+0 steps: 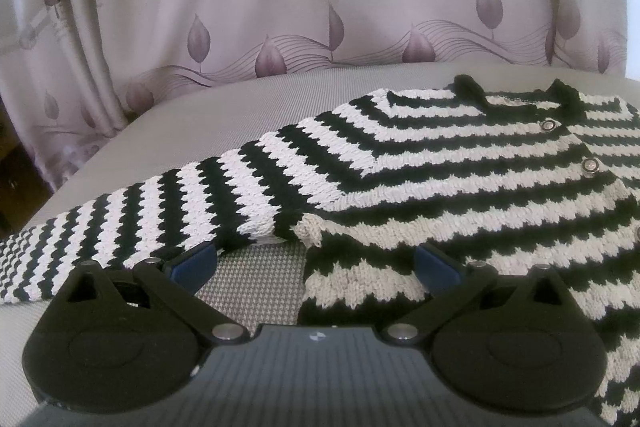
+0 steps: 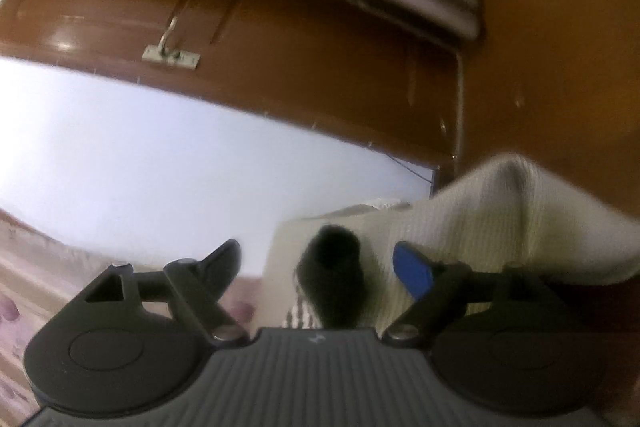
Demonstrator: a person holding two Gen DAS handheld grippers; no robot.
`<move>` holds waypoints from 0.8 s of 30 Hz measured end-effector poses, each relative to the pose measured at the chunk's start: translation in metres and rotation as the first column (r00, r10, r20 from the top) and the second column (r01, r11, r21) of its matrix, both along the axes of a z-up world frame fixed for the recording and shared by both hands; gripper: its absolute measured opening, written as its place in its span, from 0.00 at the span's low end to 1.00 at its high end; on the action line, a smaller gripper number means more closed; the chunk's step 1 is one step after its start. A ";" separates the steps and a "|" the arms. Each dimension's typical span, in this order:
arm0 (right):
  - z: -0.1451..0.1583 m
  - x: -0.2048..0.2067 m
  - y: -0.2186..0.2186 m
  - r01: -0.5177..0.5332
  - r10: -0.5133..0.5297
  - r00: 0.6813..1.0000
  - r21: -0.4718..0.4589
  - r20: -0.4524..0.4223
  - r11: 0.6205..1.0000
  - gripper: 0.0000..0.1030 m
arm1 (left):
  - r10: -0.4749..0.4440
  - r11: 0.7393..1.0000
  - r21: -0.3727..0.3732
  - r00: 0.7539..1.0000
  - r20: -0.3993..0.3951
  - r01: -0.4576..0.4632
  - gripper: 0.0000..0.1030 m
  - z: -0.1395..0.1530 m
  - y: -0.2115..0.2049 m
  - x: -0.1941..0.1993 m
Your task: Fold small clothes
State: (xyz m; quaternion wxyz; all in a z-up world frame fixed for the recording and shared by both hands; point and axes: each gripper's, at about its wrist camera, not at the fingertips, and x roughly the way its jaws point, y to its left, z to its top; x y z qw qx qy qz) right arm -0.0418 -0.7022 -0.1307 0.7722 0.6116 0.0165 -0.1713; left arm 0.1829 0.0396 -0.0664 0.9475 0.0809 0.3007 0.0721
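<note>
A black-and-white striped knit cardigan [image 1: 460, 179] lies flat on a grey cloth surface [image 1: 240, 107], collar at the far right, with round metal buttons [image 1: 590, 166]. Its left sleeve [image 1: 160, 211] stretches out to the left. My left gripper [image 1: 316, 261] is open and low over the gap between sleeve and body, its blue pads [image 1: 192, 263] at the sleeve's lower edge and the body's side. My right gripper [image 2: 318, 265] is open and points up toward a wall. A dark blurred piece with striped knit [image 2: 332, 287] sits between its fingers; whether it touches them I cannot tell.
A pale curtain with purple leaf print [image 1: 320, 7] hangs behind the surface. In the right wrist view there is a brown wooden door with a metal latch [image 2: 171, 55], a white wall [image 2: 160, 155] and a cream ribbed cloth [image 2: 520, 211] at the right.
</note>
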 end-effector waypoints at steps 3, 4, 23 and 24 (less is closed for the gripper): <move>0.009 0.005 -0.006 -0.064 0.064 0.998 0.020 0.008 0.998 0.65 | 0.003 1.000 0.003 1.000 -0.001 -0.003 1.00 0.000 -0.001 0.000; 0.012 0.010 -0.006 -0.082 0.082 0.996 0.022 -0.021 0.996 0.65 | 0.004 1.000 0.005 1.000 -0.001 -0.004 1.00 0.000 -0.001 0.000; -0.012 0.014 0.009 -0.070 0.070 0.997 -0.008 -0.044 0.997 0.26 | 0.008 1.000 -0.008 1.000 -0.002 -0.008 1.00 0.000 0.000 0.001; -0.016 0.010 0.009 -0.065 0.065 0.998 0.021 0.003 0.998 0.37 | 0.008 1.000 -0.007 1.000 -0.002 -0.008 1.00 0.000 0.001 0.001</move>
